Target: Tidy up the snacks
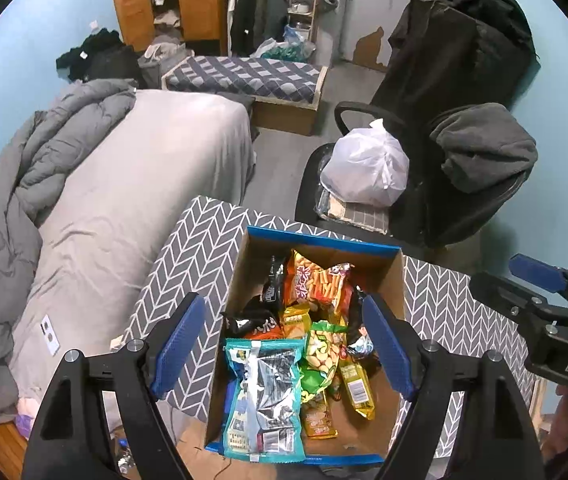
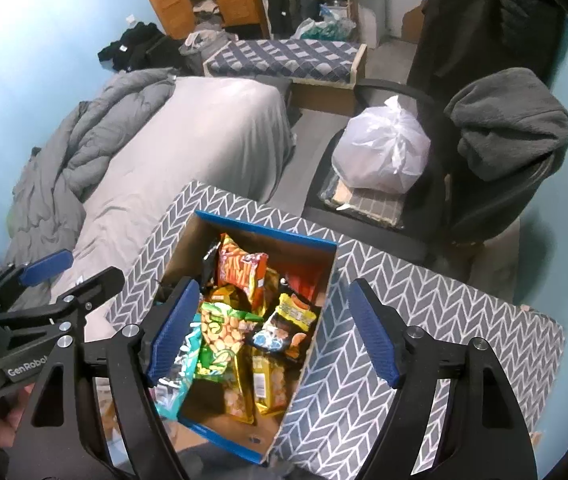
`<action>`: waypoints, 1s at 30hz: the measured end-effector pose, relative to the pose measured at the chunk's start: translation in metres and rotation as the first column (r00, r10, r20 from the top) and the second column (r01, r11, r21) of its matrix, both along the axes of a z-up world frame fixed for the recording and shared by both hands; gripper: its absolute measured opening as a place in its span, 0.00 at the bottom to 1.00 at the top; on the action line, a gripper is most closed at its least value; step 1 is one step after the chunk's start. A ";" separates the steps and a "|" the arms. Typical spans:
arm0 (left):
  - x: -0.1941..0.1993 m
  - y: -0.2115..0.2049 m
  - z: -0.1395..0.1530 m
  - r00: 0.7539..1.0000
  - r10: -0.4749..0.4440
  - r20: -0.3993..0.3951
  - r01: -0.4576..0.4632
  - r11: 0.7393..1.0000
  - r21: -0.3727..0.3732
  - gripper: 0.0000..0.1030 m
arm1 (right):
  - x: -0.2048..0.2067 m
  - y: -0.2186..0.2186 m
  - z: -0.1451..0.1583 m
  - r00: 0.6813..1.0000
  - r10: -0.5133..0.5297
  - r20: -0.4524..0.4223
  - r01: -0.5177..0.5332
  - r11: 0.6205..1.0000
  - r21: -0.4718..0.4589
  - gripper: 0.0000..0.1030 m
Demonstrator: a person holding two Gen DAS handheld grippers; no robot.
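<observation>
Both your grippers hang spread and empty above the cardboard box (image 1: 380, 276).
Left gripper (image 1: 284, 340) and right gripper (image 2: 272, 328): nothing between the pads. Snack packets (image 1: 316, 280) lie heaped inside the box; teal pouch (image 1: 262, 396) at its near-left corner.

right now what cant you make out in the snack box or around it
- Lower layers of the cardboard box: buried under the top packets, both views.
- Teal packet: in the right wrist view, partly behind the right gripper finger.
- Print on the orange snack bag: too small to read.
- Patterned table near edge: cut off by the frame and the open grippers, including the left gripper.
</observation>
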State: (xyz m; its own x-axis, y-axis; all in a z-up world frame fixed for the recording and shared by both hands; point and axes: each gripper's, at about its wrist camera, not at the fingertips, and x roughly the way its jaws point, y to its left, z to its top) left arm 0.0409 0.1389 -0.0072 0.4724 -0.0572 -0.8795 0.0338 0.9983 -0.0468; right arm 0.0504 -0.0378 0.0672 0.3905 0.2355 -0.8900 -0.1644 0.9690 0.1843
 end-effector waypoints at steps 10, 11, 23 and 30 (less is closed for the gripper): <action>-0.019 -0.016 0.019 1.000 -0.001 0.031 0.002 0.999 -0.033 0.85 | -0.027 -0.018 0.015 1.000 -0.023 0.019 0.024 1.000 -0.019 0.75; -0.020 -0.019 0.020 1.000 -0.003 0.030 0.004 0.999 -0.035 0.85 | -0.029 -0.020 0.016 0.999 -0.026 0.019 0.026 0.999 -0.022 0.75; -0.032 -0.040 0.027 1.000 -0.008 0.028 0.010 0.999 -0.039 0.85 | -0.042 -0.049 0.026 0.998 -0.057 0.032 0.058 0.998 -0.021 0.75; -0.036 -0.048 0.032 0.999 -0.005 0.034 0.006 0.999 -0.036 0.85 | -0.046 -0.058 0.025 0.998 -0.059 0.027 0.059 0.998 -0.019 0.75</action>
State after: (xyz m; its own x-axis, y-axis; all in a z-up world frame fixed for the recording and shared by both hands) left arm 0.0050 0.0905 0.0245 0.5019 -0.0914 -0.8601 0.0412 0.9958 -0.0818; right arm 0.0047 -0.0960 0.0925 0.4262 0.1938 -0.8836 -0.1112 0.9806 0.1614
